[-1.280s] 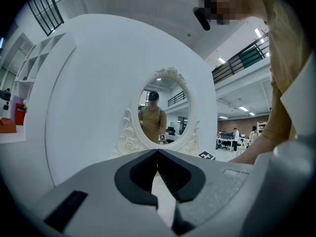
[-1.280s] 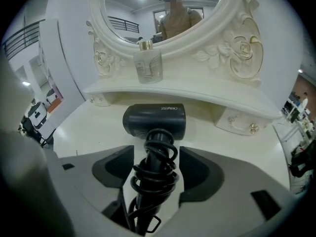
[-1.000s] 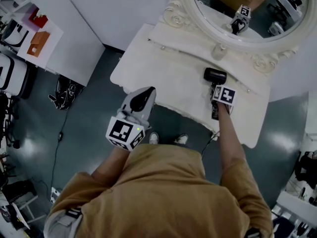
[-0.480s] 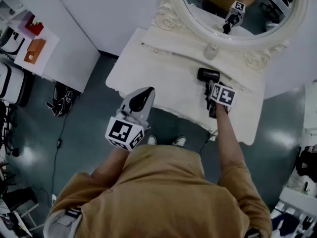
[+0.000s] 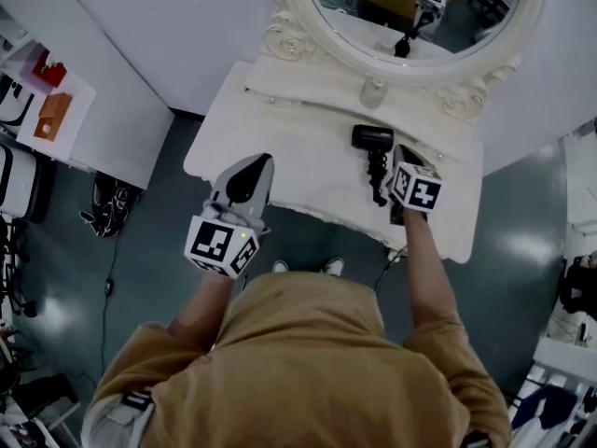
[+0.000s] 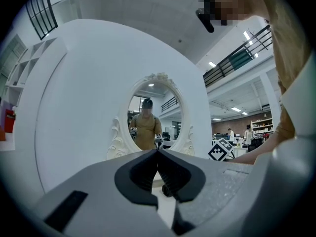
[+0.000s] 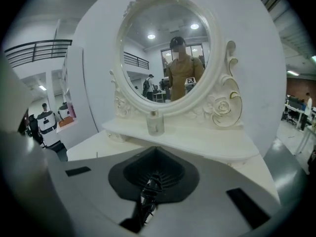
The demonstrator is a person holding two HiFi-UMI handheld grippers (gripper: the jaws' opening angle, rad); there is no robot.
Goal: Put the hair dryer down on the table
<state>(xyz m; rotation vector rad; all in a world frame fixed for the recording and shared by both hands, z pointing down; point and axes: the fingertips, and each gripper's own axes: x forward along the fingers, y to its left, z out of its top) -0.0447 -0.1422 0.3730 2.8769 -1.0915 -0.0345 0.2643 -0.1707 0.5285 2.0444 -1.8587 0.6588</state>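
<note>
The right gripper's (image 7: pixel 155 152) jaws have just been closing and now meet on nothing, just beside the black hair dryer (image 5: pixel 373 140), which lies on the white dressing table (image 5: pixel 298 161) with its head toward the mirror (image 5: pixel 283 34) and its handle toward the front edge, while the left gripper's (image 6: pixel 158 153) jaws are together too.

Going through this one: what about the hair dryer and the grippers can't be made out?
Head view: most of the hair dryer's cord is covered by the right gripper.
Right gripper view: the dryer is hidden under the gripper's body; the jaws have just closed, and a thin dark strand at their seam is too small to identify.
Left gripper view: its shut jaws block most of the table.
</note>
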